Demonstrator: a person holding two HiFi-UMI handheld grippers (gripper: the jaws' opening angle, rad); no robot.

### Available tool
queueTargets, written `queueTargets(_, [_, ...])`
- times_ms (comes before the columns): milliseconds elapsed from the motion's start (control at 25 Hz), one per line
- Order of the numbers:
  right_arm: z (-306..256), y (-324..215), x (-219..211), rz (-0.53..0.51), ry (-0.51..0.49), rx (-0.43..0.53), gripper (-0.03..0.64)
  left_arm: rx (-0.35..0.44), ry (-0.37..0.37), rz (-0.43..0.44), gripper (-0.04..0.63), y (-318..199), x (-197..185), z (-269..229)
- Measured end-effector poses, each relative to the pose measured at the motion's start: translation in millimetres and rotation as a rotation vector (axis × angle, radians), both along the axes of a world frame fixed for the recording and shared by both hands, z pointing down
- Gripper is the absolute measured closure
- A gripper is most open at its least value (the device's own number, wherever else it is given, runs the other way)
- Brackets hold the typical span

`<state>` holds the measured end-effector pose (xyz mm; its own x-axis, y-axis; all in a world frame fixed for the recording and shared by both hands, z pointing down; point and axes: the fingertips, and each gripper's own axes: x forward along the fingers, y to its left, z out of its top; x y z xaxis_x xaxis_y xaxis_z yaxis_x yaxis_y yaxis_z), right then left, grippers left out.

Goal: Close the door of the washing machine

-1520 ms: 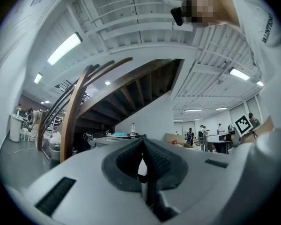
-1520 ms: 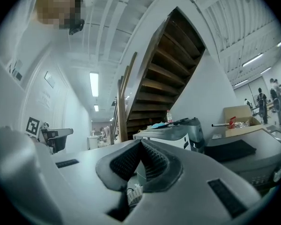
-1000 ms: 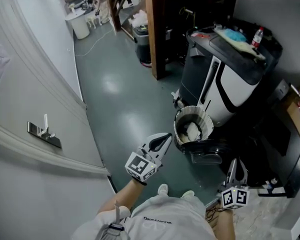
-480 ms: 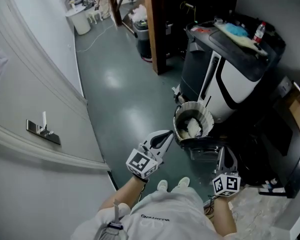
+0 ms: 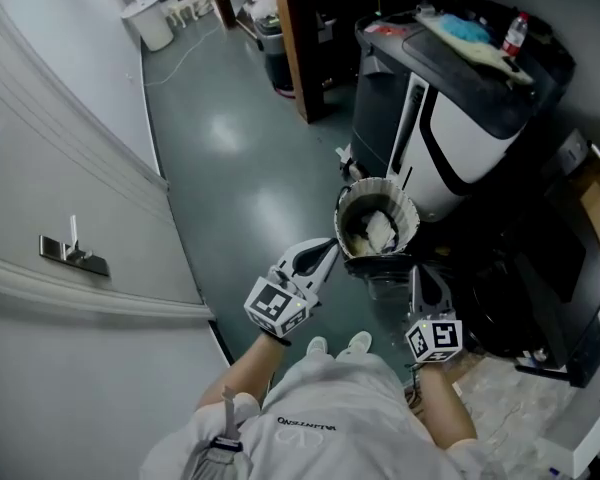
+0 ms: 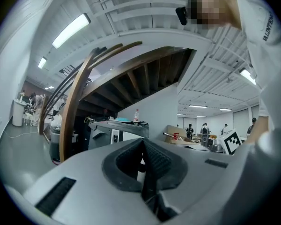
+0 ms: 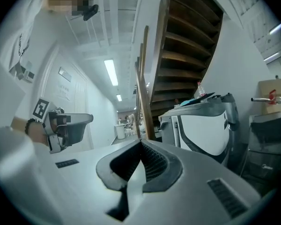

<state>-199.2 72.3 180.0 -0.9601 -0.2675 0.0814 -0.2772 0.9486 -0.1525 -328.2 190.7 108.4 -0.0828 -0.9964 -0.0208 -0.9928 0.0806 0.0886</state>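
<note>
The washing machine [image 5: 470, 138], black with a white front panel, stands against the wall ahead of you and to your right. On its dark top lie a blue cloth [image 5: 460, 26] and a small bottle [image 5: 513, 33] with a red cap. I can't pick out its door for certain from where you stand.

On the floor [image 5: 240, 178] right in front of the machine sits a round tub [image 5: 408, 208] with a pleated pale rim and something white inside.

Your left gripper [image 5: 328, 246] points towards the washing machine, its tip just beside the tub's rim on the side away from the machine. Its jaws are pressed together with nothing between them. In the left gripper view the closed tips [image 6: 143, 143] aim at the machine [image 6: 117, 130].

Your right gripper [image 5: 418, 280] is lower in front of the machine, on your side of the tub and near it. Its jaws are also fully together and empty. The right gripper view shows the meeting pads [image 7: 141, 145], with the machine's white panel [image 7: 203, 128] just off to the right.

A wooden post [image 5: 295, 38] rises left of the washing machine. Well away on the far left is a pale door [image 5: 40, 148] with a metal handle [image 5: 72, 253].
</note>
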Motion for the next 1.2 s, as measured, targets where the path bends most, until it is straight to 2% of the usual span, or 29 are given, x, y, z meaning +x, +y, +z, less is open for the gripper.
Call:
queueTargets(400, [39,-15,-26,-0.219,0.079,0.007,0.606,-0.084,-0.012,-0.037,0.594,-54,10,44])
queueTargets(640, [83,-10,-38,-0.255,0.145,-0.055,0.606,-0.193,-0.030,-0.013,0.594,-64,7,100])
queueTargets(760, [107,-4,-40,-0.262,0.189,-0.078,0.606,-0.261,-0.046,0.021,0.594,-66,4,136])
queueTargets(920, [139,0,-46,-0.260,0.233,-0.108,0.606,-0.339,-0.049,0.110,0.594,-76,5,186])
queueTargets(1200, [196,1,-60,-0.234,0.284,-0.156,0.606,-0.368,0.009,0.216,0.594,-95,-3,255])
